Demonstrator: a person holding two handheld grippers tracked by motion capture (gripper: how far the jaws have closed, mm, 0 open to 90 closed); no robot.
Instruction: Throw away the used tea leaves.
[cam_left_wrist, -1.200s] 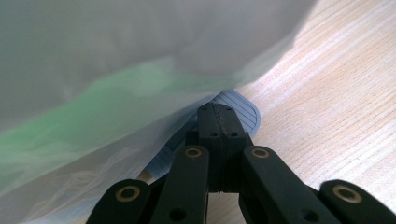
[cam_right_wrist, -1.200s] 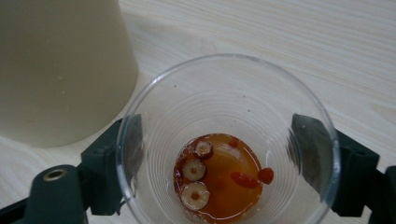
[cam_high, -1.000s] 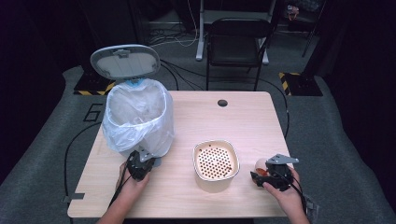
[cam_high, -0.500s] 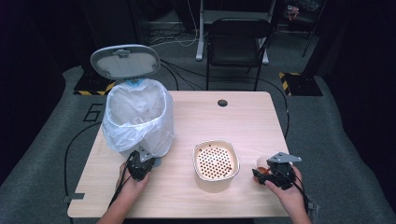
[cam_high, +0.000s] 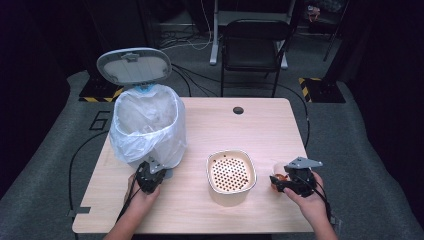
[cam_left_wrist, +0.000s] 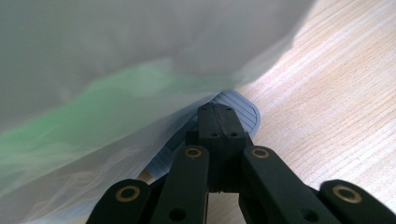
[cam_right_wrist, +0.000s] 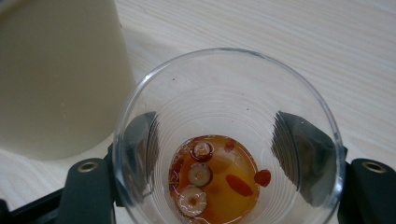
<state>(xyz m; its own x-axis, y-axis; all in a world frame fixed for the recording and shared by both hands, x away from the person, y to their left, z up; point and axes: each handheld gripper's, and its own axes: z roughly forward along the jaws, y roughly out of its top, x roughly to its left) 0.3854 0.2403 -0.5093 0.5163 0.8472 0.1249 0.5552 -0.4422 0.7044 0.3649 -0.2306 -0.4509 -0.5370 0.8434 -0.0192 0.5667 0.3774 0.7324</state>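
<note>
Right claw (cam_right_wrist: 224, 140) closing around clear cup (cam_right_wrist: 229, 140) near right of table (cam_high: 200, 210), strainer bowl (cam_high: 231, 172) just left, left claw (cam_left_wrist: 218, 122) shut beside lined bin (cam_high: 147, 127) at left.

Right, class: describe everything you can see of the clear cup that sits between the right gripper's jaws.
The clear cup looks like thin ribbed plastic, round-rimmed and upright on the wooden table, just right of the cream strainer bowl. At its bottom lies a shallow pool of amber liquid with red berries and pale sliced rounds. The right gripper has its jaws either side of the cup and has just been closing; whether the pads already press on it is unclear.
</note>
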